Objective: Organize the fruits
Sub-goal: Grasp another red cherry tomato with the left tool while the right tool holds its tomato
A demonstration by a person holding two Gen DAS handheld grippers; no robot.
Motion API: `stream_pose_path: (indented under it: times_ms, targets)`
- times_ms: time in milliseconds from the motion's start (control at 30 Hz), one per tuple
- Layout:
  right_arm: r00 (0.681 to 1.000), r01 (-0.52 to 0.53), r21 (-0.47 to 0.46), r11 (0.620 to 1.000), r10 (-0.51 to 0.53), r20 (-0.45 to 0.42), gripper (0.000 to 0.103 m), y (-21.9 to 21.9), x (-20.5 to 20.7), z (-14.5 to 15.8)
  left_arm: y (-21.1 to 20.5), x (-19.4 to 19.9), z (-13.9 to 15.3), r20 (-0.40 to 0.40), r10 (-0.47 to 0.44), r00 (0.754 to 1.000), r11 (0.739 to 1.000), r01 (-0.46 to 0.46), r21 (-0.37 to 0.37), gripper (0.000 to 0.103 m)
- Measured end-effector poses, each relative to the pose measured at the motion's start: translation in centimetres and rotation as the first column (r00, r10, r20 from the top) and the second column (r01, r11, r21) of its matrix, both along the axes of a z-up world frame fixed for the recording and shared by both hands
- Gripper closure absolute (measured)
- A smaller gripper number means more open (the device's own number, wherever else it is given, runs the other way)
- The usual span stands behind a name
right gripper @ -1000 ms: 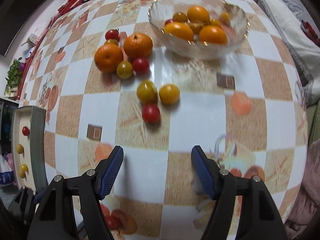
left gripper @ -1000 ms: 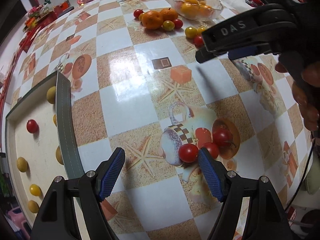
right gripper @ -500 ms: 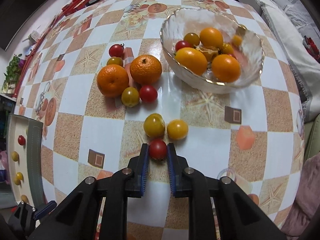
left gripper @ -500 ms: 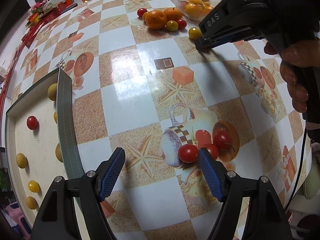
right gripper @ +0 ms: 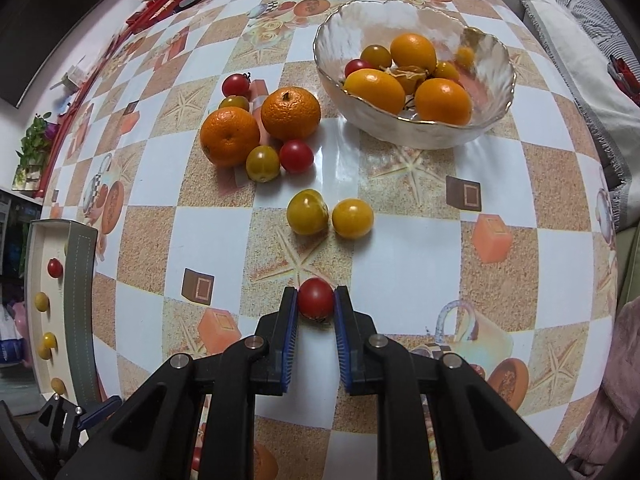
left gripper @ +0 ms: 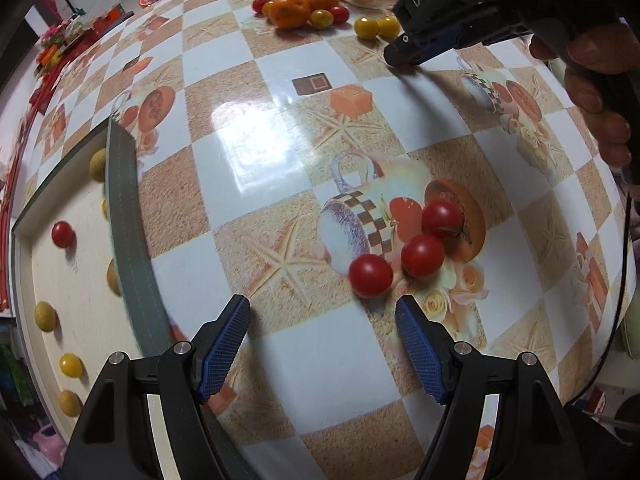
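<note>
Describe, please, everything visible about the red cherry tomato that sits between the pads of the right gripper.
The red cherry tomato is small, round, smooth and glossy, evenly red, with a dark spot low on its skin. The right gripper is shut on it: both blue ribbed pads press its sides. It is near the fingertips, above the checkered tablecloth; whether it touches the cloth cannot be told. It is apart from the two yellow tomatoes beyond it.

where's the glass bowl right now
In the right wrist view the glass bowl sits upper right on the table, just right of the two oranges.
</note>
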State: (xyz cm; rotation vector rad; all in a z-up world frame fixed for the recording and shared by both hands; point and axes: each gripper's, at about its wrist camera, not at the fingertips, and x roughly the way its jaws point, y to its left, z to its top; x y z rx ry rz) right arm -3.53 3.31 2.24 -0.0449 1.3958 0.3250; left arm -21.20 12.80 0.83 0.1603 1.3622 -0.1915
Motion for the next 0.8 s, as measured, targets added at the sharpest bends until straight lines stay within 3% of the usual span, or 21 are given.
stream_pose_path:
  times_ms: [100, 133, 200, 333, 400, 567, 800]
  targets:
    - [1.0, -0.001, 0.0, 1.0, 0.001, -0.001, 0.083, 0.1, 0.0, 0.0, -0.5, 0.8, 0.1, 0.009, 0.011, 1.0, 1.0, -0.01, -0.019, 0.028]
    - [1.0, 0.0, 0.0, 1.0, 0.0, -0.001, 0.083, 0.2, 0.1, 0.0, -0.7, 0.9, 0.2, 0.016, 0.011, 1.0, 1.0, -0.01, -0.024, 0.036]
    - [1.0, -0.001, 0.002, 1.0, 0.001, -0.002, 0.083, 0.1, 0.0, 0.0, -1.2, 1.2, 0.2, 0.011, 0.007, 1.0, 1.0, -0.007, -0.018, 0.043]
    - [1.0, 0.002, 0.013, 1.0, -0.002, -0.008, 0.083, -0.3, -0.3, 0.1, -1.7, 1.3, 0.4, 0.015, 0.006, 1.0, 1.0, -0.006, -0.027, 0.073]
    - [1.0, 0.003, 0.024, 1.0, -0.002, -0.01, 0.083, -0.5, -0.5, 0.2, -1.6, 1.6, 0.5, 0.007, 0.022, 1.0, 0.999, -0.022, -0.045, 0.081]
    - [1.0, 0.011, 0.076, 0.997, -0.011, -0.01, 0.083, -1.3, -1.5, 1.1, 0.0, 2.2, 0.7, -0.038, 0.108, 0.993, 0.986, -0.112, -0.125, 0.081]
    - [0.999, 0.033, 0.096, 0.995, -0.03, -0.034, 0.083, -2.4, -3.4, 1.8, 2.3, 2.5, 0.6, -0.058, 0.169, 0.984, 0.97, -0.176, -0.166, 0.081]
